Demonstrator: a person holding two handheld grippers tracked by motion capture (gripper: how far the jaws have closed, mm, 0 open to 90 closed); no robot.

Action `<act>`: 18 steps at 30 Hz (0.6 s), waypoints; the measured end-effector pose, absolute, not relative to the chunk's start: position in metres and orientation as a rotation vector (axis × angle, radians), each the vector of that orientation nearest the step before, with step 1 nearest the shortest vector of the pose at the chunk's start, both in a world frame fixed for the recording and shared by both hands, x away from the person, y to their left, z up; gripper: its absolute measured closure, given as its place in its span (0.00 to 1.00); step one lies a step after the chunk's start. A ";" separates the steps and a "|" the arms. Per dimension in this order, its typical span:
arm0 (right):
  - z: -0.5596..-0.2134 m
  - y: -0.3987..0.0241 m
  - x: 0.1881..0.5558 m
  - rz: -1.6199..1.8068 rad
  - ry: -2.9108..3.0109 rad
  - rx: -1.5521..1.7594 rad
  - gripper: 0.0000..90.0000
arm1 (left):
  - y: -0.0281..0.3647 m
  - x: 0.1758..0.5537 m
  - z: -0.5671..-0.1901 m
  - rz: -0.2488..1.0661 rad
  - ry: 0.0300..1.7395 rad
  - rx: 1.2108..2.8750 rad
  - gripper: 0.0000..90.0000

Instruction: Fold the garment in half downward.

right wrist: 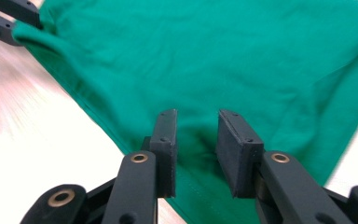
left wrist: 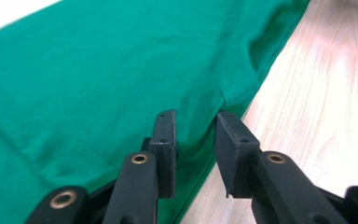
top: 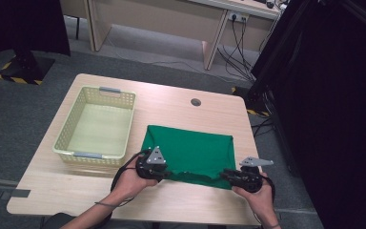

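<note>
Green cloth (top: pixel 190 150) near hem between both grippers (left (top: pixel 164 172), right (top: pixel 225 175)), jaws apart, unclamped

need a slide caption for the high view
Two hand-held tools, left and right, open at the near edge of a green cloth beside a basket.

A lab or office: grey carpet (top: pixel 38 109), plain wooden desks (top: pixel 171 19), trailing cables (top: pixel 240 52), black curtains (top: pixel 343 95).

Empty pale yellow basket (top: pixel 95 125) with grey handles sits on wooden tabletop (top: pixel 171 95), far left. Round cable hole (top: pixel 196 102) near far edge. Wooden desk (top: pixel 171 19), cables (top: pixel 238 47) on grey floor (top: pixel 9 119) behind.
</note>
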State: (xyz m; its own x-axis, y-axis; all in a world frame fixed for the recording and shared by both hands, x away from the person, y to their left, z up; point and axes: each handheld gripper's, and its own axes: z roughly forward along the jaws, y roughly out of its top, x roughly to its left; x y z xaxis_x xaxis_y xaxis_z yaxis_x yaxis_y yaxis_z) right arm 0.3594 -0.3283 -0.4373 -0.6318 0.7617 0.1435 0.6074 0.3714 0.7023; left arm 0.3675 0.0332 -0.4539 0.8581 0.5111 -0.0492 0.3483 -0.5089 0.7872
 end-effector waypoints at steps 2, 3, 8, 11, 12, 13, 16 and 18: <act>-0.430 -0.332 0.357 1.121 2.401 1.229 0.75 | 0.037 0.367 -0.449 0.245 0.626 2.138 0.74; -0.427 -0.334 0.357 1.125 2.391 1.229 0.75 | 0.038 0.367 -0.447 0.249 0.627 2.134 0.74; -0.427 -0.332 0.362 1.110 2.399 1.240 0.74 | 0.042 0.369 -0.443 0.264 0.647 2.123 0.71; -0.436 -0.324 0.369 1.085 2.416 1.256 0.73 | 0.040 0.375 -0.449 0.277 0.685 2.130 0.69; -0.439 -0.322 0.370 1.075 2.423 1.257 0.73 | 0.039 0.377 -0.452 0.279 0.701 2.135 0.68; -0.441 -0.320 0.371 1.058 2.430 1.266 0.73 | 0.038 0.379 -0.454 0.291 0.711 2.145 0.67; -0.448 -0.317 0.374 0.991 2.445 1.278 0.72 | 0.037 0.385 -0.461 0.316 0.734 2.178 0.66; -0.452 -0.315 0.376 0.952 2.451 1.290 0.72 | 0.036 0.387 -0.465 0.316 0.748 2.192 0.66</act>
State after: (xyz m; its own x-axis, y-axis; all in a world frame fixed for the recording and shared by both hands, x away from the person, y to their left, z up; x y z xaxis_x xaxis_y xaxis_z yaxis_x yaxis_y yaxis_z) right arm 0.3756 -0.3152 -0.4520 -0.5940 0.7975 0.1060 0.6601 0.4078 0.6308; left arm 0.3867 0.0363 -0.4648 0.7957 0.6055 -0.0160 0.4108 -0.5201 0.7488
